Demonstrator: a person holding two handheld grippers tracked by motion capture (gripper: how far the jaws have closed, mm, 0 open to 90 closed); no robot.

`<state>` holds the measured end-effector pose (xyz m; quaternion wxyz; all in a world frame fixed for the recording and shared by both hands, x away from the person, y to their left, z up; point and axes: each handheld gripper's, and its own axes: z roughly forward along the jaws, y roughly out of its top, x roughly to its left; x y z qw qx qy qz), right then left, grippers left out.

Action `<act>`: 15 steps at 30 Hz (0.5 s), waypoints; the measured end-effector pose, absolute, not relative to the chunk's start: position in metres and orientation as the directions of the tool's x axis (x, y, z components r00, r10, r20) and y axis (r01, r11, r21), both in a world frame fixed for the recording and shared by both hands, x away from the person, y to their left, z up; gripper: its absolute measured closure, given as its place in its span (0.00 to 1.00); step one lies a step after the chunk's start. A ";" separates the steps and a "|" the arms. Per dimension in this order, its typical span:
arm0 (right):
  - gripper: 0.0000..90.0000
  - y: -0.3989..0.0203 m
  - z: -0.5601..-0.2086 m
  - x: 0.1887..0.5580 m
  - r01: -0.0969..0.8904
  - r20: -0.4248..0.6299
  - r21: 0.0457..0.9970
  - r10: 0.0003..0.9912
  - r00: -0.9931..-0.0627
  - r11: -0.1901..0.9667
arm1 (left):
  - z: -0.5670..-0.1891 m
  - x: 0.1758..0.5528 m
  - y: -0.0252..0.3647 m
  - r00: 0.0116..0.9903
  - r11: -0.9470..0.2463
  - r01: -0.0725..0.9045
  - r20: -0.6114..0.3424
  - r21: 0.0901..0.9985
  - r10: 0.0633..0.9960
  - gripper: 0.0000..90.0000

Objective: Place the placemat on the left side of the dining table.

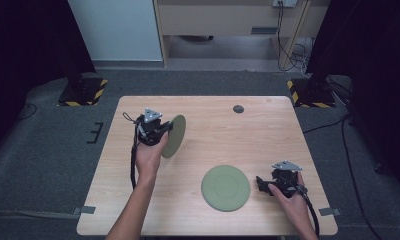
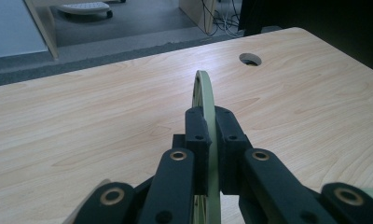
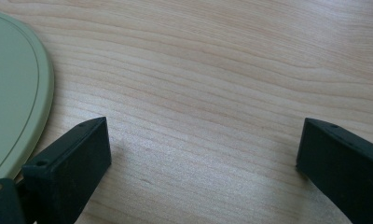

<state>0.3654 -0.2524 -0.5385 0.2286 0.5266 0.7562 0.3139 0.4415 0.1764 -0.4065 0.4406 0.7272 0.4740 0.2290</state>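
A green plate (image 1: 174, 135) stands on edge near the light wood table's (image 1: 268, 130) left edge, pinched at its rim by the left gripper (image 1: 164, 128), a second green plate (image 1: 226, 188) lies flat toward the front edge just beside the wide-open right gripper (image 1: 260, 183), and grey carpet (image 1: 48, 145) surrounds the table.

Two green plates: one flat on the counter (image 1: 138, 210) (image 1: 225, 188), one on edge (image 1: 174, 135). Two tools, left (image 1: 163, 127) and right (image 1: 262, 184). Two hands. One round hole (image 1: 238, 108) in the counter.
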 end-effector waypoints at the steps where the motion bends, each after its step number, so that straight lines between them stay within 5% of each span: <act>1: 0.04 -0.252 -0.538 0.365 0.653 -0.016 0.715 0.940 -0.341 0.248 | -0.407 0.441 0.177 0.444 -0.160 0.488 -0.087 0.858 0.892 0.95; 15: 0.04 -0.252 -0.539 0.366 0.653 -0.014 0.716 0.940 -0.340 0.247 | -0.416 0.437 0.197 0.419 -0.139 0.504 -0.101 0.852 0.902 0.95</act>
